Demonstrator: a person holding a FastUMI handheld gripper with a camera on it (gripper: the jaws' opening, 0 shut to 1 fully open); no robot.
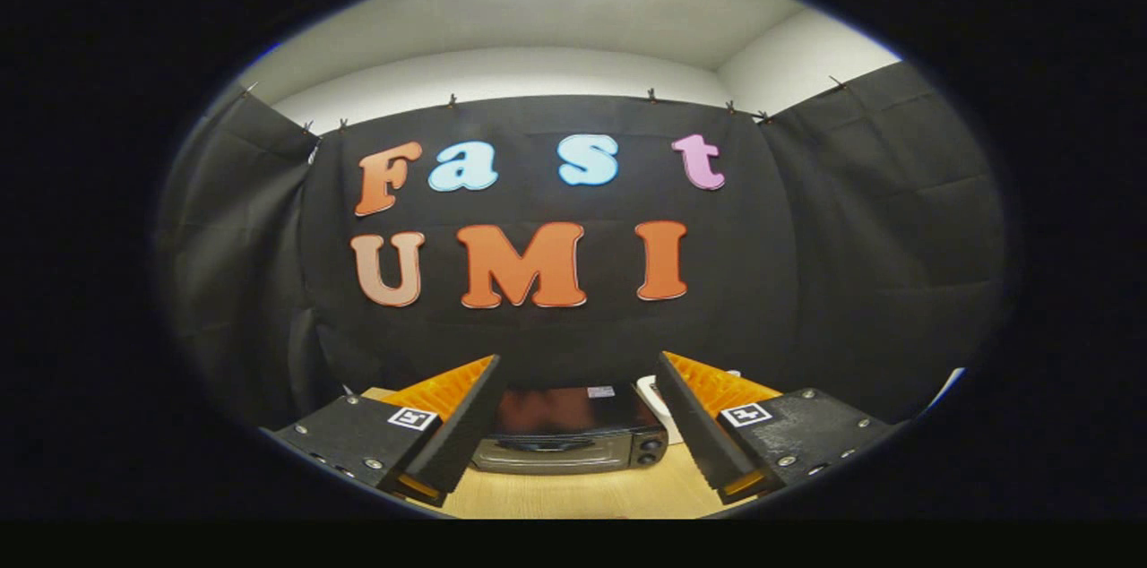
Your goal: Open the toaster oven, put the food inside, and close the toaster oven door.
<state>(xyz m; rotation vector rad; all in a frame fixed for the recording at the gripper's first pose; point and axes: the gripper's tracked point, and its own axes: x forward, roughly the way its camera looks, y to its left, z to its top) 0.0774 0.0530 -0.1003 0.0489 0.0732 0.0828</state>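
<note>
the toaster oven (569,429) is seen straight ahead of the gripper (578,411), near the table's (582,496) far edge, door shut. the fingers are held wide apart, nothing between them.

1 toaster oven (570,434), 1 table (573,492), 1 white item (659,402), 1 tongs (576,371) w/ fingers apart.

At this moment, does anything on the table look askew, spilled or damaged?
Nothing stands out. The toaster oven sits square on the wooden table with its door shut, beyond the open hand-held gripper, whose fingers hold nothing. A white object just behind the oven's right side is too hidden to judge.
</note>
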